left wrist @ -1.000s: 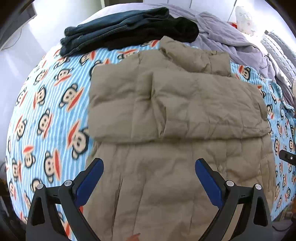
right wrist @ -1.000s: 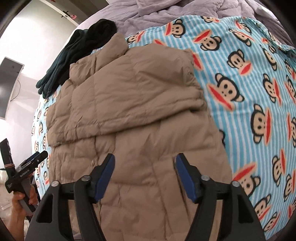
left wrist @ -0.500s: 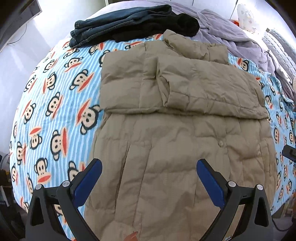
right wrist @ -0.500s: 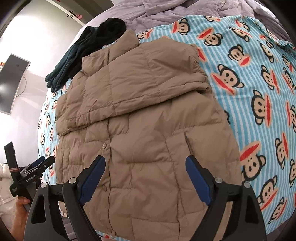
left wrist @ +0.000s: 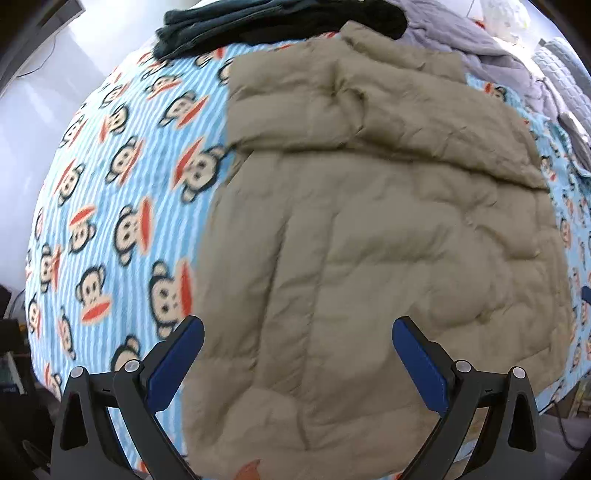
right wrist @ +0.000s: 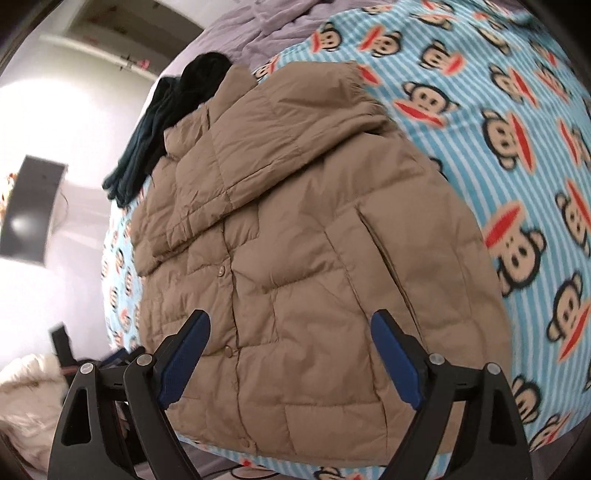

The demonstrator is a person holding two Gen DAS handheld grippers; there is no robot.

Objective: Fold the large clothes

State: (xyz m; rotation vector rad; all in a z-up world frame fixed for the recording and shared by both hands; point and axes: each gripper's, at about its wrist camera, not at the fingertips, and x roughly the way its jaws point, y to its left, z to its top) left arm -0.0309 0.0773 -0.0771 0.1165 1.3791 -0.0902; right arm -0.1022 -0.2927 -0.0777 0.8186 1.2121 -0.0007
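Note:
A tan puffer jacket lies flat on the bed, front up, with both sleeves folded across its chest. It also shows in the right wrist view, with snap buttons down its front. My left gripper is open and empty, above the jacket's lower left part near the hem. My right gripper is open and empty, above the jacket's lower right part. Neither gripper touches the fabric.
The bed has a blue striped monkey-print sheet. Folded dark clothes lie beyond the jacket's collar, and a grey blanket is bunched at the far right. The near bed edge runs just under the hem. A white wall stands left.
Both grippers drew back toward the jacket's hem and near bed edge. The right gripper's jaws opened wider over the second. The jacket has not moved.

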